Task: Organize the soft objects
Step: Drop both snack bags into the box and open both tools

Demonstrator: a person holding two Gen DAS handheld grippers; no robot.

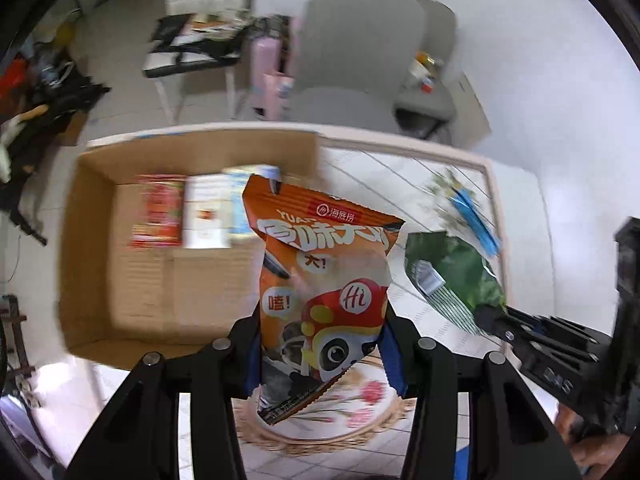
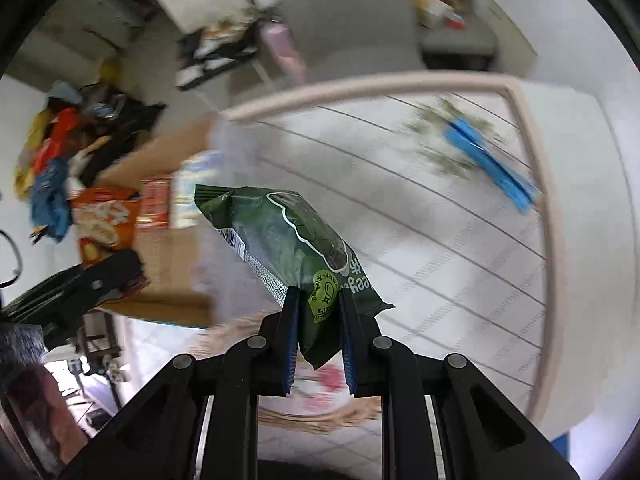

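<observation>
My left gripper is shut on an orange snack bag with a panda and holds it upright above the table, next to the open cardboard box. The box holds a red packet, a white packet and a pale blue one behind. My right gripper is shut on a dark green snack bag, held in the air over the white striped tablecloth. The green bag also shows in the left wrist view, and the orange bag in the right wrist view.
A blue packet lies on scattered green bits at the table's far right corner. A round floral mat lies under the grippers. Grey chairs and floor clutter stand beyond the table's edge.
</observation>
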